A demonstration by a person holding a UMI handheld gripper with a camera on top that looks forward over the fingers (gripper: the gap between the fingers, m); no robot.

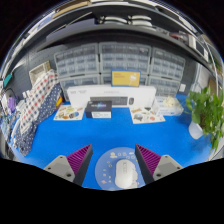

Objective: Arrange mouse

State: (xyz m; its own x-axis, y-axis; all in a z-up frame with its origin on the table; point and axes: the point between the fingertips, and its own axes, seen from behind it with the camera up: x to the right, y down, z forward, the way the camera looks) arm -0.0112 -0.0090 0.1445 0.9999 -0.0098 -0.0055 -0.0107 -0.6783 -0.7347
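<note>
A white computer mouse lies on a round light-blue mouse pad with small white drawings, on the blue table. My gripper is open, with its purple-padded fingers spread wide on either side of the pad. The mouse stands between the fingertips, closer to the right finger, with a gap on each side. The near end of the mouse is hidden at the bottom of the view.
A white box-like device with a dark slot stands at the back of the blue table. Trays of small items flank it. A green plant stands at the right. A patterned cloth hangs at the left. Shelves of drawers line the wall.
</note>
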